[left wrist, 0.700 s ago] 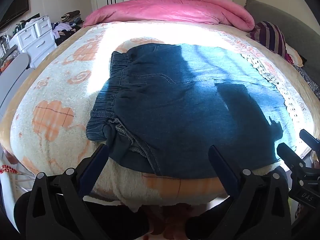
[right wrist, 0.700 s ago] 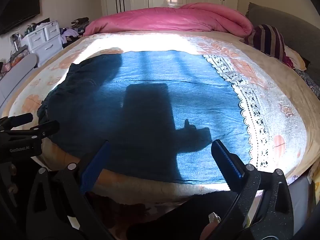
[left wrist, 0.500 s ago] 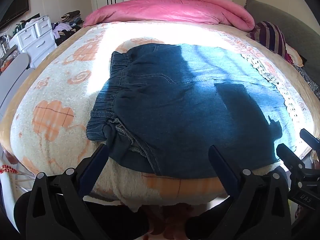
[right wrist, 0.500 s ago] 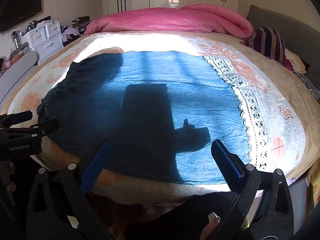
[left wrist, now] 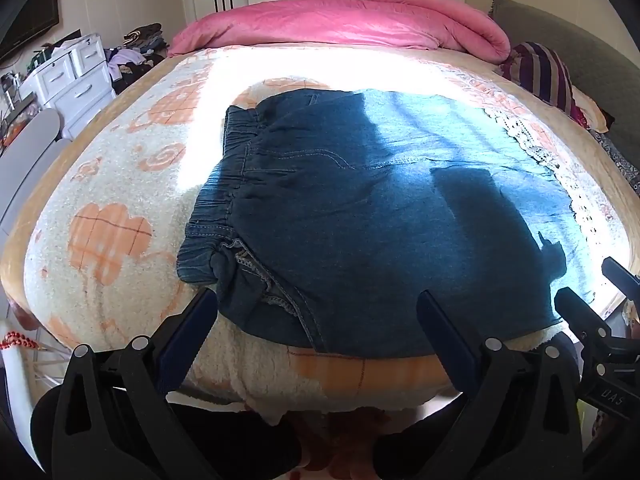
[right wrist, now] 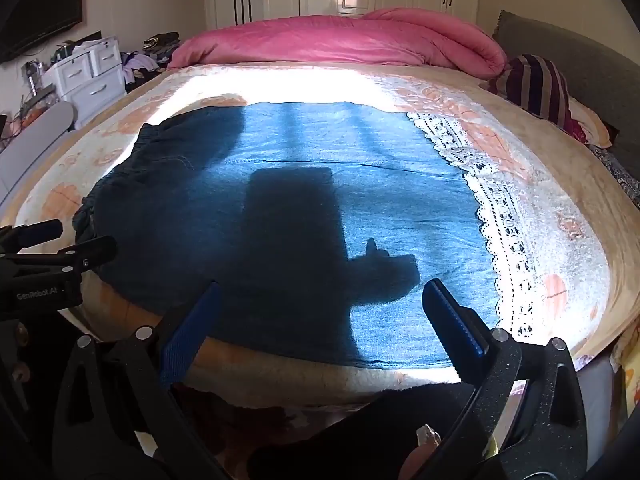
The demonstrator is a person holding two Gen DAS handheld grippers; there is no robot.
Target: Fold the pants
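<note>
Hovering released and empty at 6 o'clock of the pants (left wrist: 360, 208) spread flat on the bed (left wrist: 100, 200), the left gripper (left wrist: 316, 328) and right gripper (right wrist: 320, 312) risk pinching only the top denim layer, or snagging the lace hem (right wrist: 492, 216), skewing the fold.

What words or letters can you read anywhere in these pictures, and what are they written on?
"GenRobot.AI": white letters on the black body of the left claw, seen at the left edge of the right wrist view.
"DAS": pale letters on the black body of the right claw, seen at the right edge of the left wrist view; the print is partly cut off, so there may be more.
Nothing readable on the blue denim pants or the white plastic drawers.
</note>
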